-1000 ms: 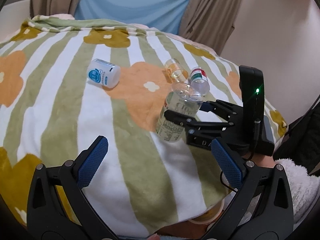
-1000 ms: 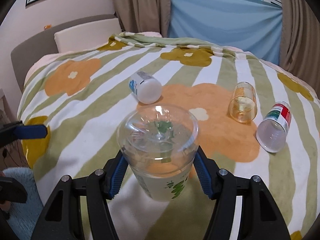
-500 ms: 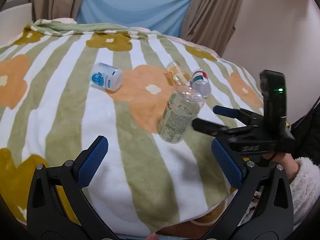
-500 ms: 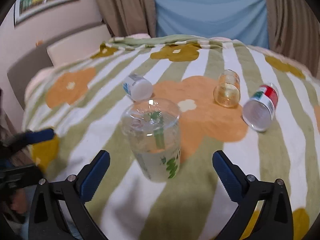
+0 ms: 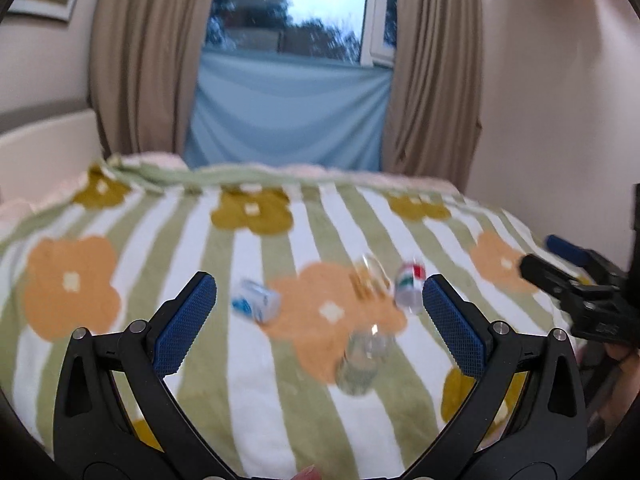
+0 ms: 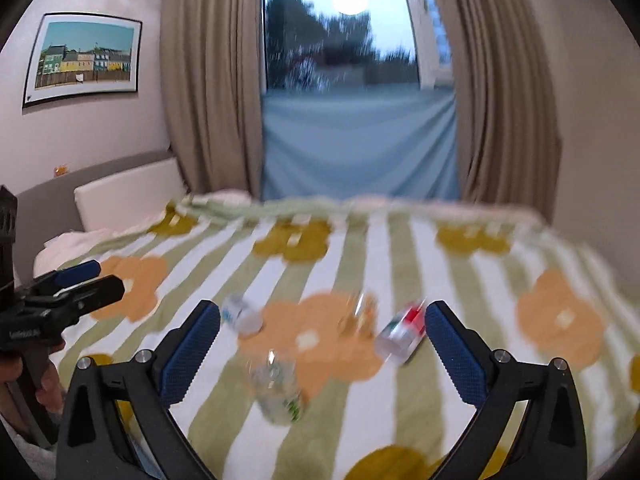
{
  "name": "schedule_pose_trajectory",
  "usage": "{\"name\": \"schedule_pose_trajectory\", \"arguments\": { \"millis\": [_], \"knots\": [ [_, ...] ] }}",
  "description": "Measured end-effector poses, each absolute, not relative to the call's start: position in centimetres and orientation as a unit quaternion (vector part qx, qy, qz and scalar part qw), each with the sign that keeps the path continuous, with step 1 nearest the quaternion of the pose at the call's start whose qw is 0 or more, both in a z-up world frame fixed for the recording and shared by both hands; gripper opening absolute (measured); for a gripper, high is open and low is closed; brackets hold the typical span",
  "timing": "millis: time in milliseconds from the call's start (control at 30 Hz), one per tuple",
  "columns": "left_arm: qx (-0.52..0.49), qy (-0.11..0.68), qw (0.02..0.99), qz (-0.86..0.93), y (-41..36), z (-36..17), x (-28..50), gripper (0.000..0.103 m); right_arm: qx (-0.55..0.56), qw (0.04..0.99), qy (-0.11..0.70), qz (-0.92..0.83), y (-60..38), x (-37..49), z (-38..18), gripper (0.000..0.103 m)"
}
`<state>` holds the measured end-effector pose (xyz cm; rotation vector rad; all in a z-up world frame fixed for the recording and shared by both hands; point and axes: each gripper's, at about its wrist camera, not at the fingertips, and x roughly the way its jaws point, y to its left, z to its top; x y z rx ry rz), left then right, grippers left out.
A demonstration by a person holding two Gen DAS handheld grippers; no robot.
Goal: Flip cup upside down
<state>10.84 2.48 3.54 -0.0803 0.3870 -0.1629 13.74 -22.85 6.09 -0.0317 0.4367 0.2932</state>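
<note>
Reading the scene: we see both tools lifted clear of the floral blanket [image 5: 256, 360], each empty, with motion blur across both views.
Clear cup: we find the clear plastic cup [image 6: 276, 388] standing on the blanket in the lower middle of the right wrist view, apart from every finger; in the left wrist view it sits lower centre at [image 5: 362, 360].
Cup pose: we judge it stands base up, since the wider end seems to meet the blanket, but blur keeps us from being sure.
Right gripper: we hold the right gripper [image 6: 324, 354] with its blue pads spread wide and nothing between them; we judge this spread suits a let-go cup.
Left gripper: we hold the left gripper [image 5: 320, 324] just as wide and empty, well back from the cup, likely because the flip needs only one tool.
Other cups: we see a white cup with blue print [image 5: 256, 306], an amber glass [image 5: 370, 280] and a red and green banded cup [image 5: 410, 286] lying on their sides beyond the clear cup, untouched.
Hard to make out: we cannot read the cup's green print or see its rim line.
Cut off: we see only part of the other tool at each frame edge, and the near blanket edge is hidden behind the gripper bodies.
</note>
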Motion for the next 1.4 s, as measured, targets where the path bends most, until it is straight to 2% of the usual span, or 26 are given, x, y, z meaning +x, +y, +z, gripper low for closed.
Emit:
{"name": "schedule_pose_trajectory", "arguments": {
  "millis": [133, 300, 1400],
  "knots": [
    [-0.022, 0.168, 0.984, -0.049, 2.1, 4.7, 9.7, 0.103, -0.027, 0.976, 0.179, 0.120, -22.8, 12.0, 8.5, 0.102],
    [-0.006, 0.150, 0.988, -0.028, 1.5, 4.6, 8.6, 0.103, -0.012, 0.982, 0.164, 0.093, -23.5, 11.4, 8.3, 0.102],
    [0.006, 0.136, 0.990, -0.026, 0.0, 4.5, 7.5, 0.103, -0.019, 0.981, 0.182, 0.066, -23.8, 11.8, 7.5, 0.102]
  ]
}}
